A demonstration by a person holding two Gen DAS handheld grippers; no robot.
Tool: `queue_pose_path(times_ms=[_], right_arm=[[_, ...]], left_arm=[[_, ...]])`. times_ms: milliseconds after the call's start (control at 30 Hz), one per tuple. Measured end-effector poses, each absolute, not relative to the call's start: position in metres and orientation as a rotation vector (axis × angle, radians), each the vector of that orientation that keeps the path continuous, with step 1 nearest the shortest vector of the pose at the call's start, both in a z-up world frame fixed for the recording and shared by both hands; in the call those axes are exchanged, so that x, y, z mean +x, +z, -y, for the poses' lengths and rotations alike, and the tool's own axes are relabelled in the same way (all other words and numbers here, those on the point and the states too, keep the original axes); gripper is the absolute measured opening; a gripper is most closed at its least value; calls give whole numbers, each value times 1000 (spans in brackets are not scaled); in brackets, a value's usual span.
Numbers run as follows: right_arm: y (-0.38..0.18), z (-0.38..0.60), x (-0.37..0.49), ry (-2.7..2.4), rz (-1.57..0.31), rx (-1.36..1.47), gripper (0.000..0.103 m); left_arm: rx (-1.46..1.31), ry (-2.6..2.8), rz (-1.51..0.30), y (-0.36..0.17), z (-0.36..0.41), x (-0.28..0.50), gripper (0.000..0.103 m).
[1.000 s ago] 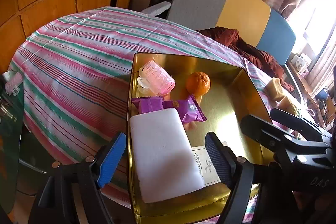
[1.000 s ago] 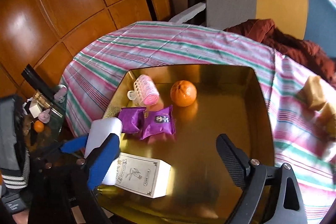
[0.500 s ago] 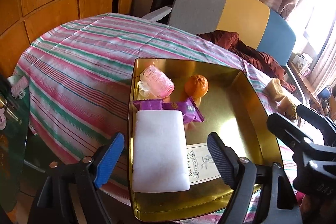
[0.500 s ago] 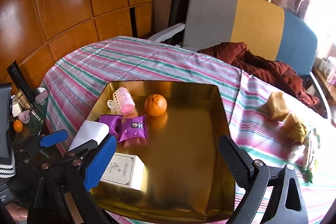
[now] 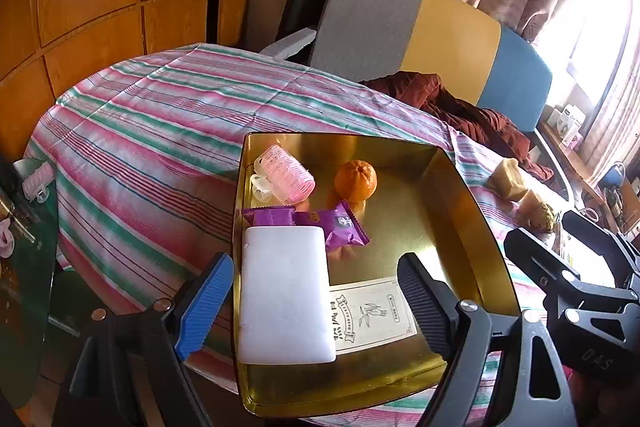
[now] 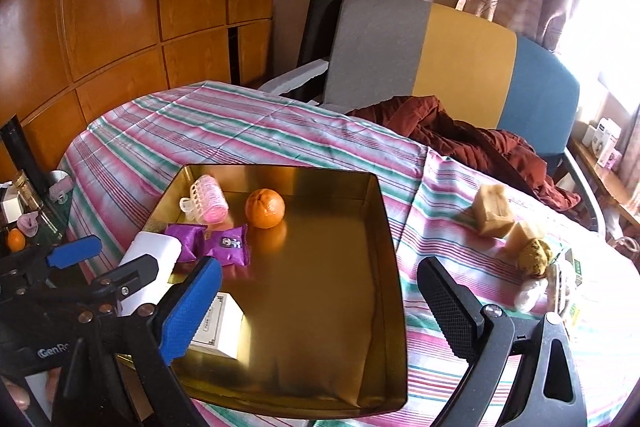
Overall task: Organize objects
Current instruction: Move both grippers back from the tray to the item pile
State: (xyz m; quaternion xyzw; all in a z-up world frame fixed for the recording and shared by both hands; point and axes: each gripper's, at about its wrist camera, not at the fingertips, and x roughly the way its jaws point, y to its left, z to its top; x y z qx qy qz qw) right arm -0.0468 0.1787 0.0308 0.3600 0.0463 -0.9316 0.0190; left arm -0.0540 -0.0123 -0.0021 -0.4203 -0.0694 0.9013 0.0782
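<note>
While its jaws open empty, the left claw (image 5: 316,295) hovers over the white block (image 5: 285,293).

The black body of the right tongs (image 5: 592,259) bears raised letters that read "DAS". In the right wrist view the left tongs (image 6: 120,259) carry white lettering, "GenRo", cut off by an arm in front. The white printed box (image 5: 370,313) has an ornate label, possibly Chinese characters, too small to read. The purple snack packets (image 6: 226,241) show print I cannot make out.
</note>
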Motion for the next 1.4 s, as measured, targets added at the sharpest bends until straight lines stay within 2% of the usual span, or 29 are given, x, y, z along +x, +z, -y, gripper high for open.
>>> queue_pose_path(times_ms=[800, 1100, 1400], right_arm=[[30, -227, -37, -3010, -123, 1126, 103], [12, -335, -41, -3100, 2, 1322, 103], [4, -485, -40, -3245, 275, 1515, 103]], left_arm=[[-1177, 2701, 90, 20, -20, -55, 86], [-1206, 2522, 68, 20, -65, -67, 84], [-1185, 2366, -43, 24, -141, -76, 84]])
